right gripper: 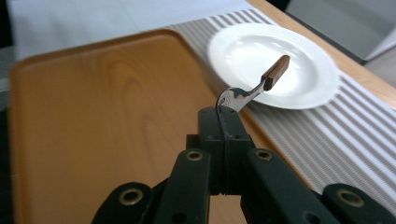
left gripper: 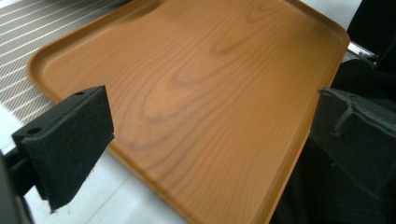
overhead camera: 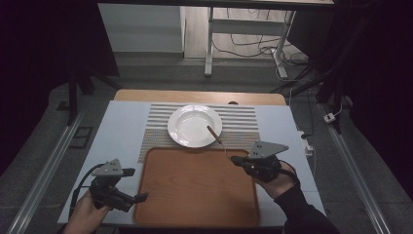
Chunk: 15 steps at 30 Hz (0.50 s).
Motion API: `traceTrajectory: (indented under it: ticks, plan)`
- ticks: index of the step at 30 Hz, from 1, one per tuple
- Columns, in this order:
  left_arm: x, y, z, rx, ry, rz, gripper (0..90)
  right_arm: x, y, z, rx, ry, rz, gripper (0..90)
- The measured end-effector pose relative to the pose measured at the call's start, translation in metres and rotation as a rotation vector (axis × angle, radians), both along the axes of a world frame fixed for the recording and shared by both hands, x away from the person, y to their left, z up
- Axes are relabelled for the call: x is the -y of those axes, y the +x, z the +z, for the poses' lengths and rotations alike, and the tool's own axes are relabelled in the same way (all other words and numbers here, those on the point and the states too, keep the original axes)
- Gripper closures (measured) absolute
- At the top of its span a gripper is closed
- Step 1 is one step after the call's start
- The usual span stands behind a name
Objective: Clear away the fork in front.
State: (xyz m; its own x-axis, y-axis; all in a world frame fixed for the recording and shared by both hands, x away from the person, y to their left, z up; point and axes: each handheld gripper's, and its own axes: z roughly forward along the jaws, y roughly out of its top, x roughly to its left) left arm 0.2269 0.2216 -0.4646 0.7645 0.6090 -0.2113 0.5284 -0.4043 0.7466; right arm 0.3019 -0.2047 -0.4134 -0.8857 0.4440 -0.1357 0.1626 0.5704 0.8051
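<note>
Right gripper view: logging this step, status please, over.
Right gripper shut on spoon, handle over white plate. Left gripper open beside wooden tray. Nothing in the way.

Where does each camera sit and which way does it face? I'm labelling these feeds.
High view: above the person's side, facing forward and down on the wooden tray; both forearms show.
Left gripper view: on the left hand-held gripper, facing the tray between open jaws.
Right gripper view: on the right hand-held gripper, facing the utensil and white plate.
All share the tray.
</note>
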Motion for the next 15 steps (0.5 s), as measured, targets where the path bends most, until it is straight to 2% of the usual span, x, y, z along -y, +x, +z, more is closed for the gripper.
traceTrajectory:
  ticks: [3, 7, 12, 15]
  plan:
    - [0.009, 0.005, 0.0, -0.008, 0.008, -0.033, 0.0, -0.002, -0.01, 0.0, -0.021, 0.018, 0.042, 89.9]
    - [0.02, 0.011, 0.002, -0.009, 0.029, -0.064, 0.0, -0.003, -0.016, -0.001, -0.034, 0.027, 0.07, 89.9]
    - [0.032, 0.022, 0.008, 0.017, 0.075, -0.093, 0.0, -0.002, -0.026, -0.004, -0.091, 0.067, 0.109, 90.0]
    - [0.036, 0.025, 0.01, 0.023, 0.081, -0.101, 0.0, -0.003, -0.032, -0.006, -0.11, 0.061, 0.13, 89.9]
